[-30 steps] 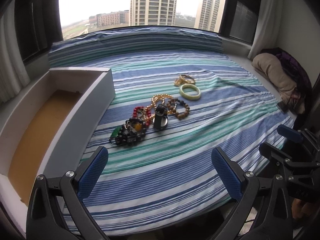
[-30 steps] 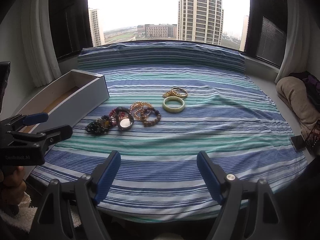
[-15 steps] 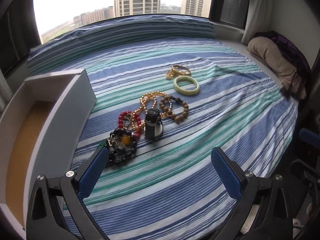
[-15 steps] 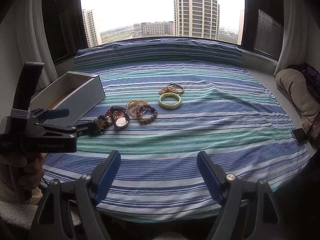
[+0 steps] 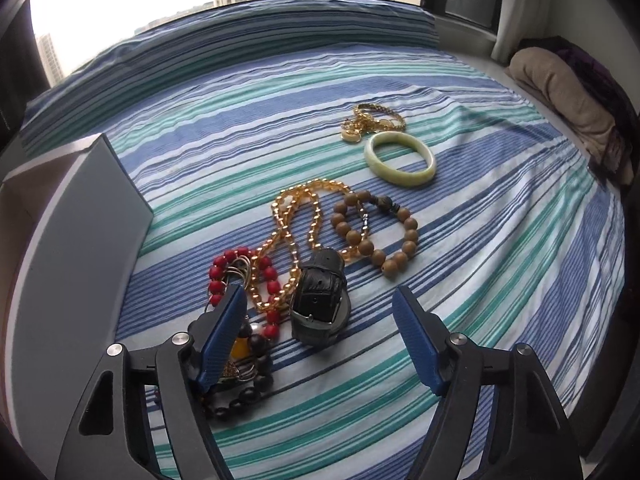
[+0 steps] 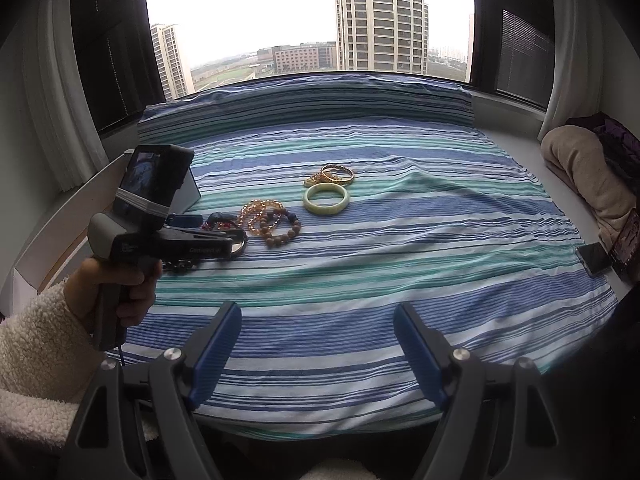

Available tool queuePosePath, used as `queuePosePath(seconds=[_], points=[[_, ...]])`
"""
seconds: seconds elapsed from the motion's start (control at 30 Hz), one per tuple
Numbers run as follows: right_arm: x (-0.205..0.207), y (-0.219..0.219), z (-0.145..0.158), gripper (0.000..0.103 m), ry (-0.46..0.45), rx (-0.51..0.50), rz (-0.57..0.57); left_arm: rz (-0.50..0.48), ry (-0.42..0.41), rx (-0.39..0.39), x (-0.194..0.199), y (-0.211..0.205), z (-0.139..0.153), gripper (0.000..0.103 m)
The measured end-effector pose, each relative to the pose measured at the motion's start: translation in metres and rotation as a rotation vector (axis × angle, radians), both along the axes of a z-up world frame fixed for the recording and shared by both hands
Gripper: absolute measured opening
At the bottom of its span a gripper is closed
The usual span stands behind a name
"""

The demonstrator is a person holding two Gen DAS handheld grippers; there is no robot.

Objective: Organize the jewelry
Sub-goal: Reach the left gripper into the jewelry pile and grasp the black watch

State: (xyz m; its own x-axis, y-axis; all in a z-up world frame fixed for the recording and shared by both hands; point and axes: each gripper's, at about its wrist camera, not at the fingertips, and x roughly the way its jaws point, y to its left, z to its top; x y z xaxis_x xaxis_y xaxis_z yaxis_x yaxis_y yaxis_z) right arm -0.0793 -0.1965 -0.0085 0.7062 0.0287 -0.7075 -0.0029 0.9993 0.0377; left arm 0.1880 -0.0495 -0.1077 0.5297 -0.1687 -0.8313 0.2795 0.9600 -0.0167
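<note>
Several pieces of jewelry lie on the striped sheet [image 5: 500, 280]. A black-strapped watch [image 5: 320, 296] sits in the gap of my left gripper [image 5: 320, 340], whose jaws are closing; the pads stand clear of it. The left pad covers part of a dark bead bracelet [image 5: 256, 360] and a red bead bracelet [image 5: 224, 268]. Beyond them lie an amber bead string [image 5: 296, 216], a wooden bead bracelet [image 5: 376, 240], a jade bangle [image 5: 400, 156] and gold bracelets [image 5: 372, 120]. My right gripper [image 6: 316, 344] hangs open and empty over the sheet's near edge.
A white open box [image 5: 80, 240] stands at the left of the jewelry. A folded beige cloth [image 5: 568, 96] and a phone [image 6: 596, 258] lie at the right edge. A hand in a fleece sleeve [image 6: 116, 284] holds the left gripper. The window runs behind a striped bolster [image 6: 304, 100].
My left gripper has come forward and down onto the jewelry pile, and its jaws have narrowed around the watch. The right gripper has stayed where it was.
</note>
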Motion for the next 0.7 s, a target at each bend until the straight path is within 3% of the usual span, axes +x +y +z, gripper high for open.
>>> queuePosePath(seconds=[0.13,0.23,0.27,0.3,0.5,0.7], points=[[0.002,-0.001,-0.002,0.08,0.008,0.003,-0.001,-0.009,-0.02,0.0,0.0,0.0,0.0,0.071],[0.003,0.0,-0.004,0.08,0.019,0.003,0.002,-0.032,-0.018,0.003,0.002,-0.004,-0.001,0.041],[0.004,0.001,-0.004,0.08,0.02,0.003,0.003,-0.038,-0.007,-0.004,0.003,-0.005,-0.003,0.025],[0.004,0.0,-0.004,0.08,0.02,0.002,0.003,-0.04,0.0,-0.01,0.003,-0.005,-0.004,0.019],[0.007,-0.003,-0.002,0.08,0.021,0.006,-0.003,-0.006,0.007,-0.041,-0.009,0.001,0.003,0.019],[0.012,-0.011,-0.005,0.08,0.033,0.008,-0.019,0.028,-0.003,-0.06,-0.043,0.011,0.029,0.018]])
